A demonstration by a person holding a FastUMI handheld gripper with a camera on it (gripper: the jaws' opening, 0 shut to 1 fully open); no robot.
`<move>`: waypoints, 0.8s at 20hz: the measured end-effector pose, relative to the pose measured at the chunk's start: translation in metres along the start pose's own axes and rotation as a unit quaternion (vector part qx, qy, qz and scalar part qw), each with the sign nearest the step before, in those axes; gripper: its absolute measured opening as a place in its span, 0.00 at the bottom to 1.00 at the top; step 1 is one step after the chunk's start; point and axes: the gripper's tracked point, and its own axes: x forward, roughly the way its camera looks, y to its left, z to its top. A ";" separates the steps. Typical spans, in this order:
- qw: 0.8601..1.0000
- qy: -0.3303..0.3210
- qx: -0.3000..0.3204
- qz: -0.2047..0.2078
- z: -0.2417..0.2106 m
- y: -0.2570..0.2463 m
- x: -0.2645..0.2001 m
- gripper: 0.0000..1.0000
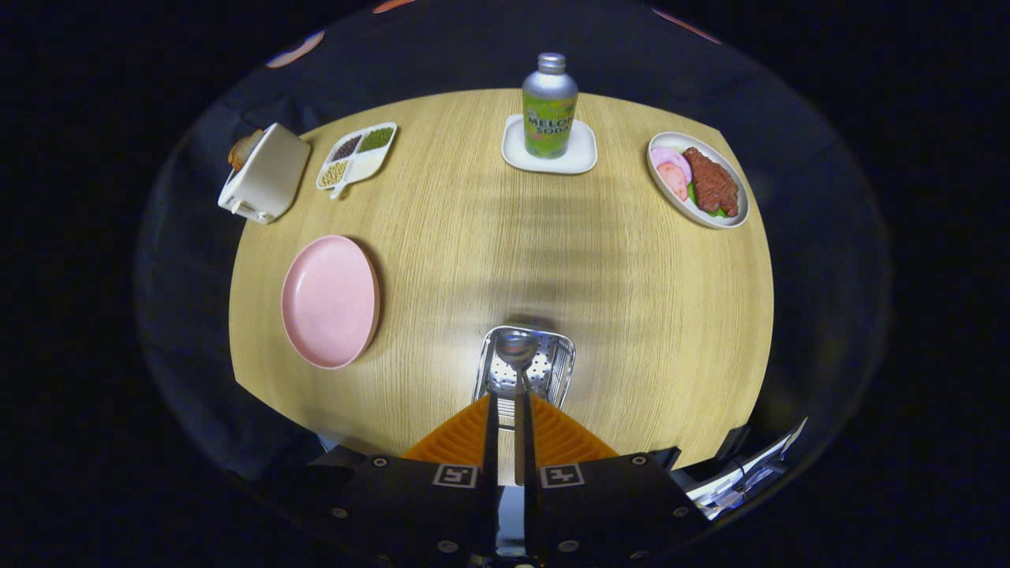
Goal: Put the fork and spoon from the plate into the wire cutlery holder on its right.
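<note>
The spoon (517, 351) was gripped by its handle between the two fingers of the hand-held gripper (509, 402), which were drawn in close on either side of it. Its bowl pointed away from the fingers and sat over the mouth of the wire cutlery holder (552, 367), a shiny metal basket with a perforated wall, which stood on the table (600, 260) just ahead of the fingertips. Whether the bowl touched the holder's inside could not be told.

To the left of the holder, well apart from it, lay the pink plate (330, 301), with nothing on it. No fork could be made out among the things around.

Farther out, along the far side of the table, stood a green-labelled bottle (549, 106) with a silver cap, upright on a small white coaster (582, 154). To its right was an oval white dish (659, 189) holding slices of meat on a green leaf. To its left sat a white divided tray (371, 162) with beans or grains in separate compartments, and beside that, at the table's far left corner, a white toaster (268, 173) with a slice of bread showing at its top.
</note>
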 end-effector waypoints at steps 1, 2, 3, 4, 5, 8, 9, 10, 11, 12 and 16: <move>1.000 -0.023 0.009 0.008 0.006 0.005 -0.007 0.17; 0.999 -0.045 0.017 0.011 0.010 0.006 -0.015 0.19; 0.997 -0.067 0.021 0.012 0.014 0.005 -0.024 0.22; 0.995 -0.092 0.023 0.011 0.019 0.003 -0.031 0.25; 0.993 -0.119 0.024 0.008 0.024 0.000 -0.040 0.31; 0.980 -0.199 0.021 -0.004 0.040 -0.005 -0.069 0.46; 0.973 -0.229 0.014 -0.007 0.047 -0.008 -0.079 0.53; 0.966 -0.259 0.001 -0.015 0.053 -0.008 -0.088 0.58; 0.957 -0.290 -0.013 -0.030 0.059 -0.011 -0.096 0.69; 0.946 -0.319 -0.024 -0.043 0.066 -0.014 -0.107 0.75; 0.905 -0.422 -0.035 -0.049 0.085 -0.004 -0.153 0.94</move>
